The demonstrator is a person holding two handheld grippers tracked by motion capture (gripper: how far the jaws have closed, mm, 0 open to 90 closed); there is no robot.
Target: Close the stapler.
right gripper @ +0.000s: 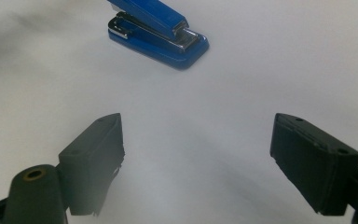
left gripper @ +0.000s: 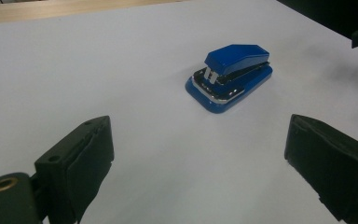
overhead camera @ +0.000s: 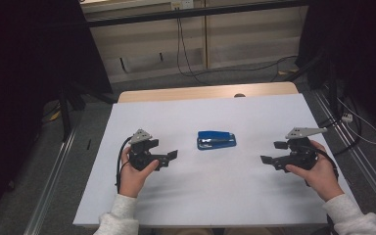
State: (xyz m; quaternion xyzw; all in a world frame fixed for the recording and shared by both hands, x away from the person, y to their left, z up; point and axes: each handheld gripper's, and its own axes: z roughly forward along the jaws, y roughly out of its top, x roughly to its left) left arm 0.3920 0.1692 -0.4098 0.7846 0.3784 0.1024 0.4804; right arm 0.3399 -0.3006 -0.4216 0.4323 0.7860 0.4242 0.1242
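Blue stapler [overhead camera: 217, 140] sits flat at the middle of the white counter [overhead camera: 200, 196], long axis running 9-to-3 in the high view, closed, nothing touching it.

Left claw [overhead camera: 170, 156] is at about 8 o'clock from it, jaws spread wide, empty. Right claw [overhead camera: 269, 160] is at about 4 o'clock, also spread and empty. Both are well apart from the stapler and aimed roughly at it.

Risks as I see them:
- Stapler is smooth plastic and chrome on a slick sheet. A one-sided push from either claw will likely skate or spin it instead of gripping.
- Top arm is sloped, so pinching across the top may squeeze it out of the pads, or fire a staple.
- Both claws closing in from opposite ends could collide over it.
- Grabbing only the top arm may hinge it open on lift.

Safer: pinch across the base sides.
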